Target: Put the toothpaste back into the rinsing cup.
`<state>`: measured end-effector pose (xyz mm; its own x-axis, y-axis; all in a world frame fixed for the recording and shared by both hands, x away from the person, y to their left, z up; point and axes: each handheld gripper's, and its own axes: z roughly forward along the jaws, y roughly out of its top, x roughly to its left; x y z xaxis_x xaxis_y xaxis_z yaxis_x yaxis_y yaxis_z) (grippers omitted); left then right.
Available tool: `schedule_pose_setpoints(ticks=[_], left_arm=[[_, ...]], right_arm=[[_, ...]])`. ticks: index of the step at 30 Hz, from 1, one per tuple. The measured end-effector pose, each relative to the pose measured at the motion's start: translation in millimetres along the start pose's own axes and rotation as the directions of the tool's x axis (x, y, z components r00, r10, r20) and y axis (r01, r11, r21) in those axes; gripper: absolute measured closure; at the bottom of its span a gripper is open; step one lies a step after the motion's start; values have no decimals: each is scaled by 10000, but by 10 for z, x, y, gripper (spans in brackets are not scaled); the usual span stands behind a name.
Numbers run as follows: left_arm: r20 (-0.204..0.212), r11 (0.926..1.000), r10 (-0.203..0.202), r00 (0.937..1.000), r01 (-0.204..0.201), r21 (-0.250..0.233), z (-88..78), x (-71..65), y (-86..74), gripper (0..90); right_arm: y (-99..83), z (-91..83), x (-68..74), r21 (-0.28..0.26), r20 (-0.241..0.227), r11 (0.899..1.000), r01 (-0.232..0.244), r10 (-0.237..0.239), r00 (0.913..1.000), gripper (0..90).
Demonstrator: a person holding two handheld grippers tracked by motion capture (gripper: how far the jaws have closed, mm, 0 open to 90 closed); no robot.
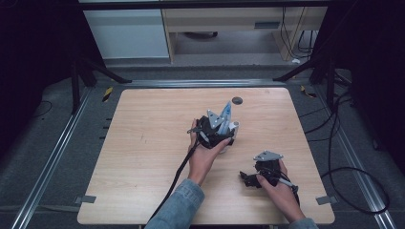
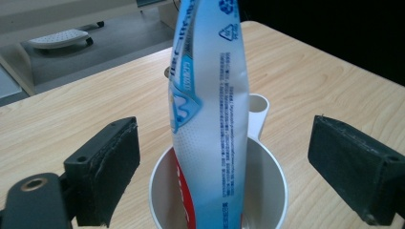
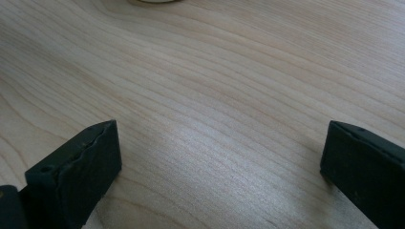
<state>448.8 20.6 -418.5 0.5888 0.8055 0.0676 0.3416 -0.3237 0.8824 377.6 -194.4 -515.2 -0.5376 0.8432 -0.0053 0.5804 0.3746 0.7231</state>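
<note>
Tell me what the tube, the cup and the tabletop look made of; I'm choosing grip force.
Tube: likely soft laminated plastic, glossy, with printed text, a recycling mark and a flat crimped end. Cup: white, smooth and matte with a moulded handle, probably rigid plastic, though ceramic can't be ruled out. Tabletop: light wood grain with a slight sheen, wood or wood-look laminate.

Black fingers point(image 2: 102, 174) with ridged pads, grey plates, denim sleeves point(image 1: 179, 205).
</note>
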Motion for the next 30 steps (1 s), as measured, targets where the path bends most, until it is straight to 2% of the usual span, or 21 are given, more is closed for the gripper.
schedule_pose_setpoints(ticks=[7,13,19,27,30], left_arm=[[-66,9999,113,9999,-113,-22,-40,0,13,87],[-25,9989,478,9989,-478,-18,-64,12,17,74],[-2,9946,1025,9947,-1025,181,-106,-1,11,71],[25,9912,1299,9915,-1299,262,-173,-11,-42,66],[35,9881,1515,9884,-1515,259,-208,-13,-71,65]], right_arm=[[0,0,0,1,2,10000,0,0,10000,4],[0,0,0,4,-5,10000,4,-4,10000,4],[0,0,0,-1,-1,10000,0,0,10000,4],[0,0,0,-3,0,10000,2,-2,10000,4],[0,0,0,-1,1,10000,-2,2,10000,4]])
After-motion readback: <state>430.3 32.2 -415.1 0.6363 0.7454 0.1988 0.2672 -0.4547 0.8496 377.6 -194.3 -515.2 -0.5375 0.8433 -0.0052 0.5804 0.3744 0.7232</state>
